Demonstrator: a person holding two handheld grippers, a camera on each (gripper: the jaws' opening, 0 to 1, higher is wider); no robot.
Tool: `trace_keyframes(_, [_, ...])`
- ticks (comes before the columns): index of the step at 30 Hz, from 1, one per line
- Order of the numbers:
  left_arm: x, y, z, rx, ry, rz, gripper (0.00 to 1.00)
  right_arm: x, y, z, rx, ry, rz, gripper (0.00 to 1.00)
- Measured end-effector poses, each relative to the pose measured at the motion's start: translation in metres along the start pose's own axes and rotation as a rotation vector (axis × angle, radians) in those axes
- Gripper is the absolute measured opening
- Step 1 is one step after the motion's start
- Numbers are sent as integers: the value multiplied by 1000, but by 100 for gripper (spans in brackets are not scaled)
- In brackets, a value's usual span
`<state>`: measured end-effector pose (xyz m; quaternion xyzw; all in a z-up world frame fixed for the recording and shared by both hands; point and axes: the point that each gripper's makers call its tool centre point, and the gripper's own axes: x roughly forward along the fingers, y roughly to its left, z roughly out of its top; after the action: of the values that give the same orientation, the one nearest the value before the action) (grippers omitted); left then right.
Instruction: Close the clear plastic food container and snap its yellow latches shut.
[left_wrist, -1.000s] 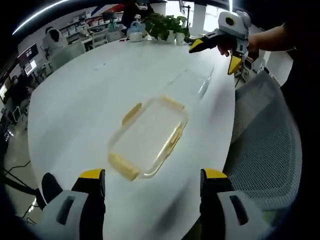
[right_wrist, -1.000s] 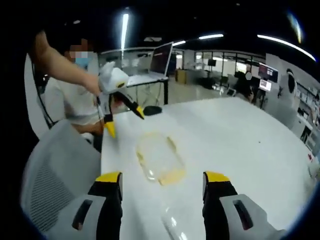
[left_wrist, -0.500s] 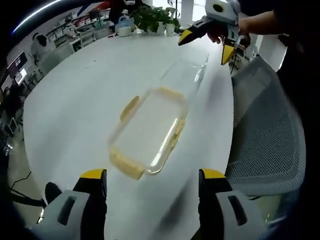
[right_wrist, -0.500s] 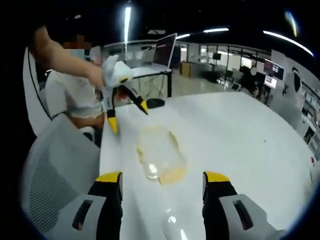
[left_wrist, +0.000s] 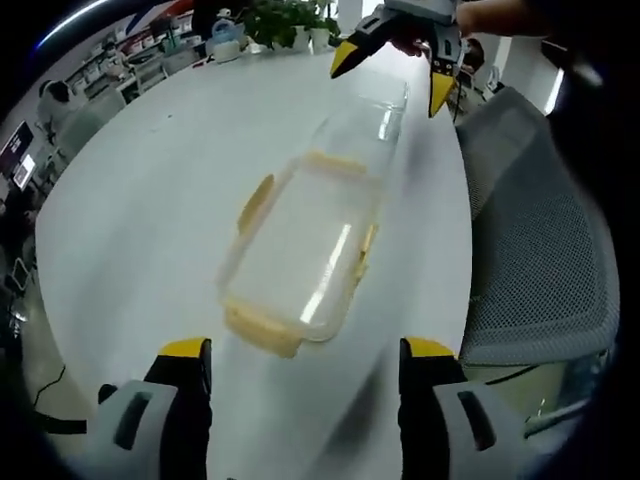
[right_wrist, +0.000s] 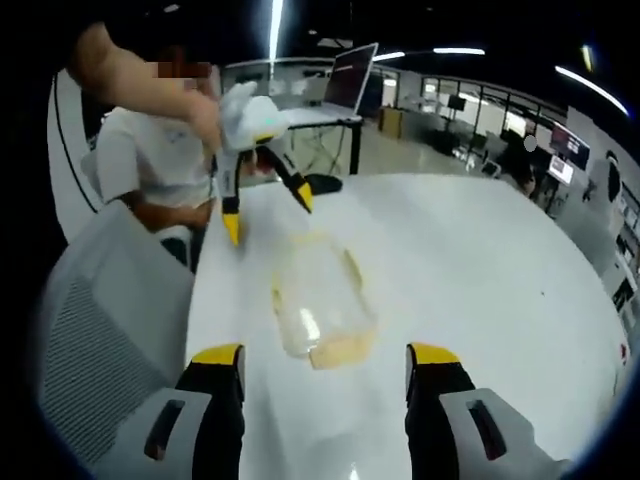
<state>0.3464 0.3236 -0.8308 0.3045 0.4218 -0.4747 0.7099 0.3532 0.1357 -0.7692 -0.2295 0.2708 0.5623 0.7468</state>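
Nothing is closed yet, as far as I can judge. The clear rectangular plastic food container with yellow latches lies on the white round tabletop just ahead of the left tool, whose jaws stand wide and empty. The right tool is likewise wide, holding nothing, with the container ahead of it too (its clear lid seems to lie beyond, unfitted). No writing is legible.

No text, label or number can be read — all too blurred.
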Motion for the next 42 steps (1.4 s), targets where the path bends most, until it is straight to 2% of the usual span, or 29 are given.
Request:
trace_keyframes(9, [3,3,-4,50,30,-22,76,12,-1,-8,-26,79,55,62])
trace_keyframes(32, [15,14,-7,182,68,-63,74,35,-7,-17,-42,158,105,60])
trace_keyframes(37, [17,16,-11,241,100,-76,74,44,-7,-21,-57,181,116,60])
trace_keyframes(39, [19,18,-12,255,109,-82,74,47,-6,-24,-88,198,127,58])
trace_keyframes(42, [20,19,-13,271,121,-89,75,51,-5,-26,-80,209,142,56])
